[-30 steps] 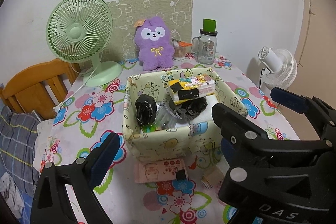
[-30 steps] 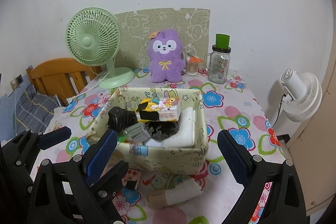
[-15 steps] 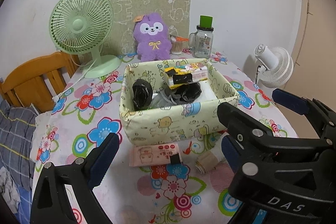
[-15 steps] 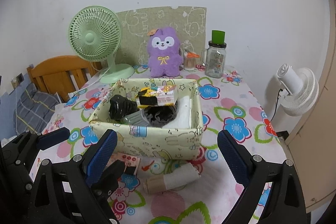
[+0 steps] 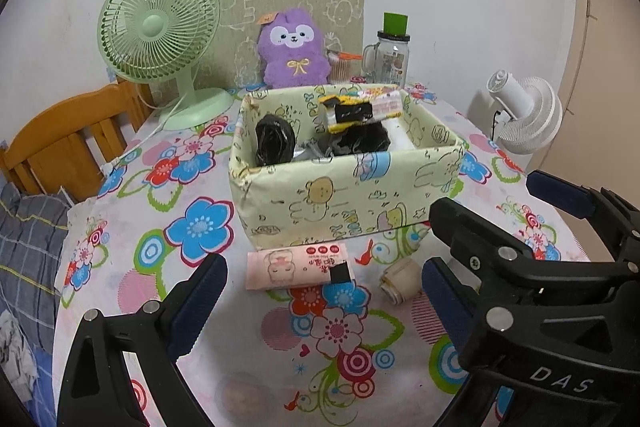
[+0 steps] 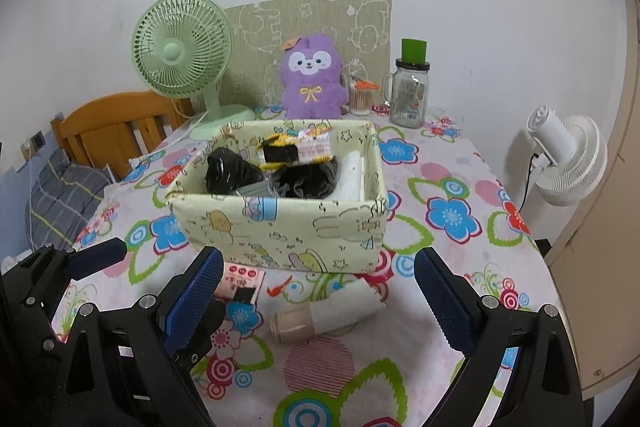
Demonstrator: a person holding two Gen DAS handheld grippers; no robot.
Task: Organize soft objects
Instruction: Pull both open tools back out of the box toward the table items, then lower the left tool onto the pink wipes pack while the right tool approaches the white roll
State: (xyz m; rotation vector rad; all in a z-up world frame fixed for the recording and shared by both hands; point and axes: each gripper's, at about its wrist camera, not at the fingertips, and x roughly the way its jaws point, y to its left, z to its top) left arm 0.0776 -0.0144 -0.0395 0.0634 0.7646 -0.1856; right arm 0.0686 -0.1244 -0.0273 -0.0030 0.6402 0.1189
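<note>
My left gripper (image 5: pixel 320 291) and right gripper (image 6: pixel 316 287) hang with jaws spread, empty; the right one reads "DAS". Below lie a pink packet (image 5: pixel 298 265) and cream roll (image 6: pixel 324 313) before the fabric box (image 6: pixel 280 227) on the desk (image 5: pixel 192 307).

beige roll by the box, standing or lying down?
Lying down. The beige roll rests on its side on the tablecloth, in front of the fabric box, round end facing the camera; neither gripper touches it.

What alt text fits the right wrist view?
An open right gripper faces a fabric box of soft items on a floral table; a pink pack and a roll lie in front.
</note>
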